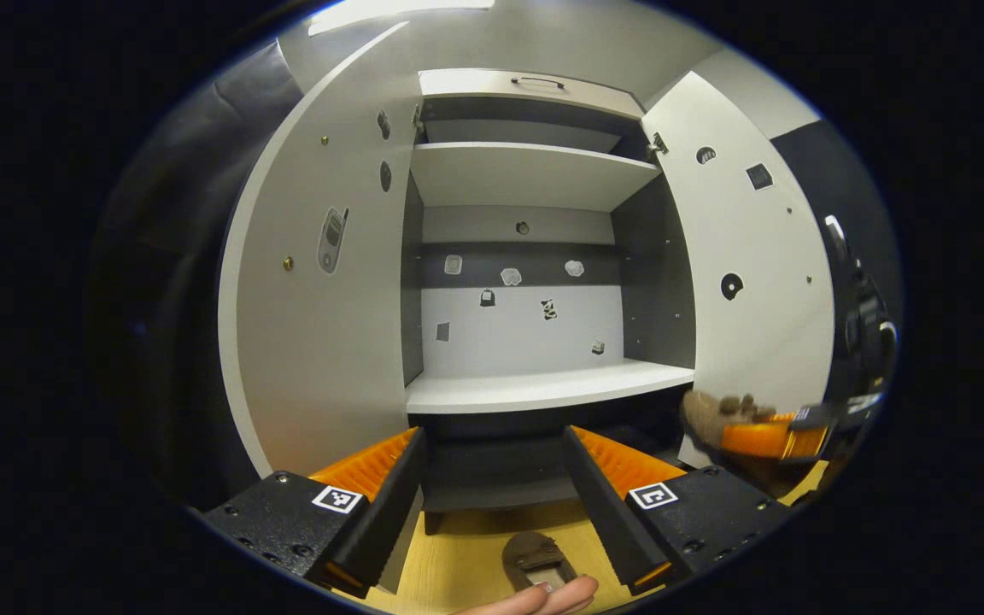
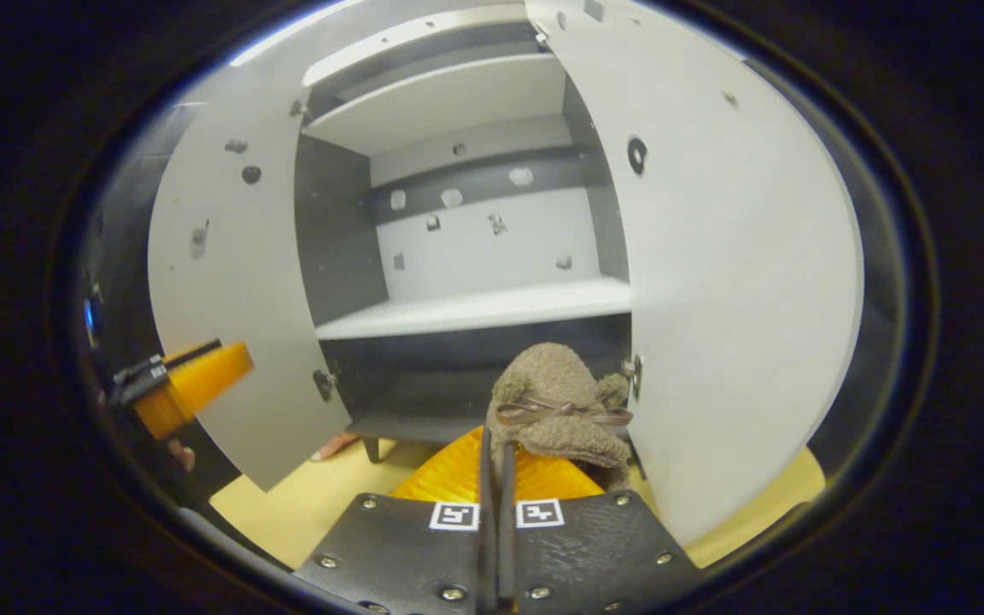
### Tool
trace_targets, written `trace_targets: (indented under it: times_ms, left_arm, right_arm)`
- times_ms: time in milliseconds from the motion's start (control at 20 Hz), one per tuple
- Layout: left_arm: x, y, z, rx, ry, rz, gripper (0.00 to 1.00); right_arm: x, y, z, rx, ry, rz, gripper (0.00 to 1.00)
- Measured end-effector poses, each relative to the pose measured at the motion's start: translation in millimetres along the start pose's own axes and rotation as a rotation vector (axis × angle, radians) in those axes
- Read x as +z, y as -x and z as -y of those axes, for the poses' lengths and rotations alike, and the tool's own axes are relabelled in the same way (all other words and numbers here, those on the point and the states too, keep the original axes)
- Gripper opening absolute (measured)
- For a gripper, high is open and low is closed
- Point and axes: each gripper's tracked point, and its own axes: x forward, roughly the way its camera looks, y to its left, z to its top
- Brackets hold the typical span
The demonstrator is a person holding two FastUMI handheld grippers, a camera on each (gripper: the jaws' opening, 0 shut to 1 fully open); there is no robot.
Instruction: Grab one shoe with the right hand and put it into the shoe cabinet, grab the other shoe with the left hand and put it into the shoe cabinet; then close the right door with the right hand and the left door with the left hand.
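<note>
My right gripper [image 2: 496, 465] is clamped on a shoe [image 2: 556, 401], heel hidden, toe toward the cabinet [image 2: 475, 312]. Left gripper [image 1: 492, 478] gapes wide, holding nothing.

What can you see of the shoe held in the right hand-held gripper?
The shoe is a brown, fuzzy slipper-like piece with a thin ribbon bow across it. It sticks up from the right hand-held gripper, whose fingers are closed on its lower edge, in front of the shoe cabinet's open lower compartment, not yet inside.
</note>
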Motion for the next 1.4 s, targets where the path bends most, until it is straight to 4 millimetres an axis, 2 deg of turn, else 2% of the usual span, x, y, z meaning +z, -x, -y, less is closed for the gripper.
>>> trace_targets:
  times_ms: [150,400,500,550,650,750,850,1050,1150,1250,1400]
  left_arm:
    - [-3.8,4.5,0.7,-0.004,0.022,0.002,0.98]
    - [-23.2,9.5,-2.7,-0.017,0.036,-0.028,0.98]
    - [-24.4,10.4,-7.2,-0.017,0.051,-0.023,1.00]
    - [-23.1,10.3,-10.5,-0.012,0.059,-0.017,0.98]
    - [-20.5,9.7,-13.8,-0.001,0.049,-0.011,0.98]
    - [-16.0,10.1,-13.8,-0.002,0.042,0.001,0.98]
    - [-13.4,9.5,-12.2,-0.007,0.054,0.003,0.98]
    - [-17.0,13.3,-13.7,-0.004,0.077,-0.005,0.98]
    - [-23.1,17.3,-16.4,-0.008,0.081,-0.015,0.98]
    - [-30.6,22.3,-18.1,-0.005,0.099,-0.024,1.00]
    - [-39.3,24.6,-11.9,-0.019,0.131,-0.042,0.98]
  right_arm:
    - [56.5,2.4,-5.8,0.011,0.065,0.050,0.02]
    - [122.9,-16.8,-15.2,0.001,0.133,0.067,0.02]
    - [144.8,-34.6,-16.3,-0.021,0.170,0.061,0.02]
    - [156.8,-45.7,-15.7,-0.041,0.171,0.059,0.02]
    - [178.4,-74.0,-16.7,-0.075,0.199,0.067,0.02]
    - [189.6,-109.1,-19.6,-0.097,0.244,0.072,0.02]
    - [187.9,-144.7,-19.1,-0.120,0.298,0.057,0.02]
    - [170.0,-208.9,-14.3,-0.140,0.338,0.009,0.02]
    - [158.5,-226.1,-6.5,-0.162,0.381,-0.011,0.02]
    - [146.1,-251.7,-1.4,-0.189,0.384,-0.030,0.02]
    - [131.8,-278.0,-2.6,-0.145,0.425,-0.044,0.02]
